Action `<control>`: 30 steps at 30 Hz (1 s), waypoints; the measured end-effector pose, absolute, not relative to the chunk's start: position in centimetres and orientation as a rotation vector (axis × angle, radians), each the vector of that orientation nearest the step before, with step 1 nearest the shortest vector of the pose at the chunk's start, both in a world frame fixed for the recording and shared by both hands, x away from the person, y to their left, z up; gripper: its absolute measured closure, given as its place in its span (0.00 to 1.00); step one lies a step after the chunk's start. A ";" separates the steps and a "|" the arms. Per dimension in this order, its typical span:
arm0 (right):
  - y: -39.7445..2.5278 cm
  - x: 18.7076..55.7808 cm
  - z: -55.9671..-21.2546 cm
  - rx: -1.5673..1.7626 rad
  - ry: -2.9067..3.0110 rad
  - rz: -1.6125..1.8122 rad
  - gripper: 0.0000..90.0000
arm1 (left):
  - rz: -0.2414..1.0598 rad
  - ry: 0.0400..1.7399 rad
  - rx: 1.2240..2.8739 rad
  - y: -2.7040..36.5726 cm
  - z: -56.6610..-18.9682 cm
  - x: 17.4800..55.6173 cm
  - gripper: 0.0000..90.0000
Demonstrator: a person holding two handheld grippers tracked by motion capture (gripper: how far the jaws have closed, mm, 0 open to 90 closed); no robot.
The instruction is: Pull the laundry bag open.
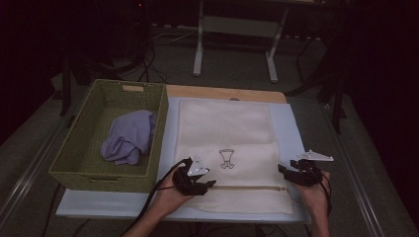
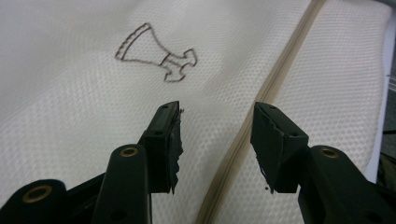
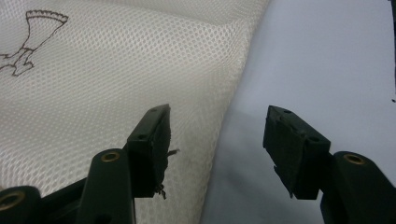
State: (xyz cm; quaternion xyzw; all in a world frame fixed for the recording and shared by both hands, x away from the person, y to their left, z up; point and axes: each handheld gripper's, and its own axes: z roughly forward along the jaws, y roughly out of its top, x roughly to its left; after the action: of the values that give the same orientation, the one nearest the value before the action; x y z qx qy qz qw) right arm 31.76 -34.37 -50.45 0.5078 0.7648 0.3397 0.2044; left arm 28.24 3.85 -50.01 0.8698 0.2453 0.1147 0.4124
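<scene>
Mesh bag lies flat on table, w/ basket beside it. Left claw spread over the zipper; right claw spread at bag's edge. Bag looks light, soft, floppy: prob. best pinch the edge.

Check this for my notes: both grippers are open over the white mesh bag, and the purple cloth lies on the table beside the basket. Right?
Not quite. The purple cloth lies inside the green basket, not on the table beside it; the high view shows this. The rest holds: the left gripper and the right gripper are both open over the white mesh bag, the right one at its edge.
</scene>
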 end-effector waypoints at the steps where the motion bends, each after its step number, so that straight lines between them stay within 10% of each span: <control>1: -34.5 31.7 -50.4 1.409 2.137 0.968 0.44 | 0.277 0.602 2.188 3.5 -49.9 28.4 0.59; 30: -34.4 31.2 -50.7 1.396 2.128 0.946 0.47 | 0.152 0.447 2.160 -2.7 -49.0 30.2 0.58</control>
State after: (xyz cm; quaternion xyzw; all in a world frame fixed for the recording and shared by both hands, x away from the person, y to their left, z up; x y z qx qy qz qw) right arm 31.15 -34.38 -50.68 0.5025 0.7660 0.3406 0.2116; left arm 30.21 -2.69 -49.02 0.8731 0.1808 0.0613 0.4486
